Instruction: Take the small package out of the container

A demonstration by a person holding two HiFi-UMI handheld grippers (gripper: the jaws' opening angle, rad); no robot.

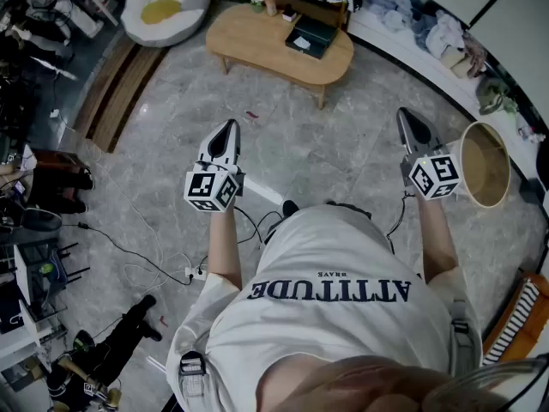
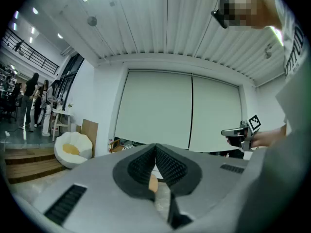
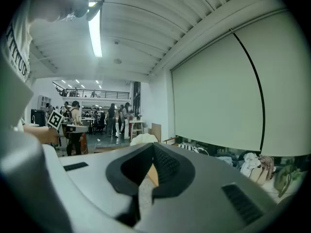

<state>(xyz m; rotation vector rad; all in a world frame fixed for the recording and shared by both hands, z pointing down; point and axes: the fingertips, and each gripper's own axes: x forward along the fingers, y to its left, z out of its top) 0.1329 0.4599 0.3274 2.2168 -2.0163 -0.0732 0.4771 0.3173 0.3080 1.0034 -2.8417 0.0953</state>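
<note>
I hold both grippers up in front of the person's chest, above a grey marble floor. In the head view my left gripper (image 1: 227,129) and my right gripper (image 1: 408,117) point forward, each with its jaws together and nothing between them. In the left gripper view the left gripper (image 2: 155,147) has its ribbed pads touching at the tips. The right gripper view shows the right gripper (image 3: 153,148) just as closed. A dark box (image 1: 310,35) with a small white item on it lies on the wooden table (image 1: 249,34), far ahead of both grippers.
A white beanbag seat (image 1: 165,7) with a yellow cushion stands at the back left beside wooden steps (image 1: 111,93). A round basket (image 1: 485,163) sits on the floor at the right. Cables (image 1: 137,251) trail over the floor at the left. Clothes lie along the far wall.
</note>
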